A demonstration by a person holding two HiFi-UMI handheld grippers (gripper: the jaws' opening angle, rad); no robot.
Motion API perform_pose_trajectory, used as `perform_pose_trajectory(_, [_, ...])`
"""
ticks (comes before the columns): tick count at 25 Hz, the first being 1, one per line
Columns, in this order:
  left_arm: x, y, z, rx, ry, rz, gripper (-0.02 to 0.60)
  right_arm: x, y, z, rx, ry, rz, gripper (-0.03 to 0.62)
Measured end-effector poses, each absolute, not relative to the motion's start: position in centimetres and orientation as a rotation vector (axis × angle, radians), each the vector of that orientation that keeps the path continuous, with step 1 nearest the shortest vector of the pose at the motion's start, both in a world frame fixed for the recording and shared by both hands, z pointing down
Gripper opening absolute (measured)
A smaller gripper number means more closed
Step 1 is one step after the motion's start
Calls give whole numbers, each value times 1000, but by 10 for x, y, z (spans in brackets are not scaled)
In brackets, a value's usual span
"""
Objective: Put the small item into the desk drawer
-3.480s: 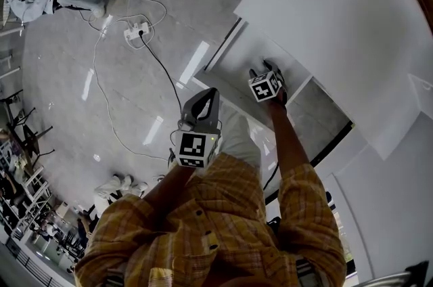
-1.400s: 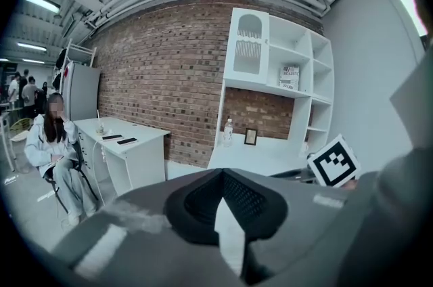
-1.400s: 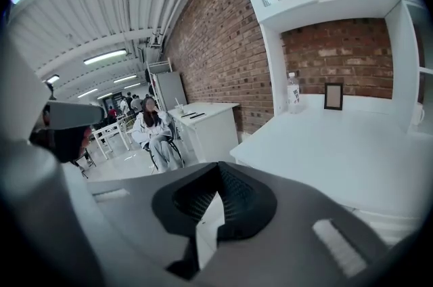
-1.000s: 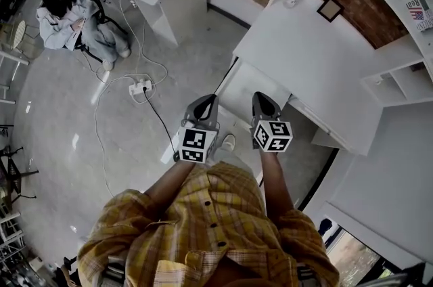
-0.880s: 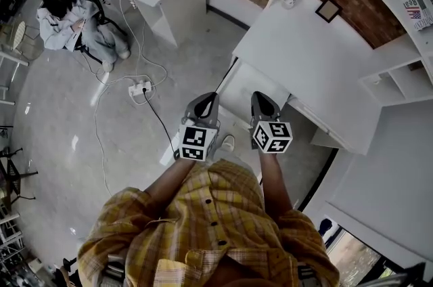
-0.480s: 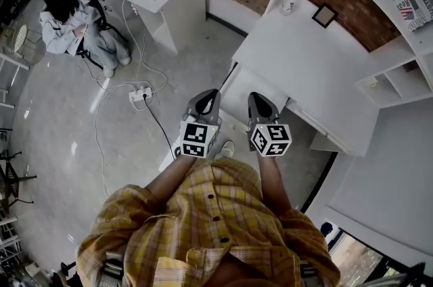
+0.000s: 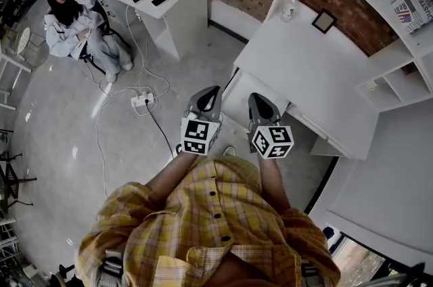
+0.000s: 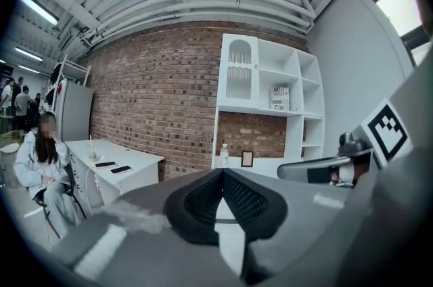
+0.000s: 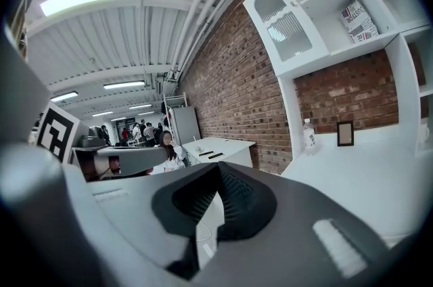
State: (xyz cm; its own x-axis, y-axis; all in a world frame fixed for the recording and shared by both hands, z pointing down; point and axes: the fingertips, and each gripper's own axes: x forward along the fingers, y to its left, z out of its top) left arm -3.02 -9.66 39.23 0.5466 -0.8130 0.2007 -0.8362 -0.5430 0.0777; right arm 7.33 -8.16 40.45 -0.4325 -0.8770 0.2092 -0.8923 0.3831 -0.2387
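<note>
- Person in a yellow plaid shirt (image 7: 210, 225) stands at a white bench (image 7: 318, 69), one hand-held gripper in each hand, both raised level in front of the chest.
- Left hand-held gripper (image 8: 221, 172): ribbed pads pressed tip to tip, nothing between them. Closed & empty.
- Right hand-held gripper (image 9: 217, 167): same story, pads meet at the tips, no load.
- Small item: not in view anywhere. Not in either set of jaws, not on the bench top, which carries only a bottle (image 7: 289, 7) & a picture frame (image 7: 324, 21) near the brick wall.
- Drawer (image 7: 245, 86): white front shows just beyond the gripper tips, under the bench's near edge. Looks pulled out a little; inside can't be read from the head view, so the item may already lie there.
- Task state, as a judgement: either drop-off is done & drawer awaits closing, or item is yet to be found. Frames don't settle which.
- Handling, judged from the task wording only: a "small" item is prob. light, so little squeeze needed. Best hold would be across its middle w/ the pad tips, jaws opened just wider than the item first.
- Risk: a small, smooth piece could squirt out of a tip pinch or tip over on release; lower it close to the drawer floor before letting go.
</note>
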Motion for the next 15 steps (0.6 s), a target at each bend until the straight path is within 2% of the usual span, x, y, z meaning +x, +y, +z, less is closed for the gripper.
perform_pose_trajectory(15, [-28,-101,389,2640,-1411,208,2,76,-87,397,1674,-2579,470,-2])
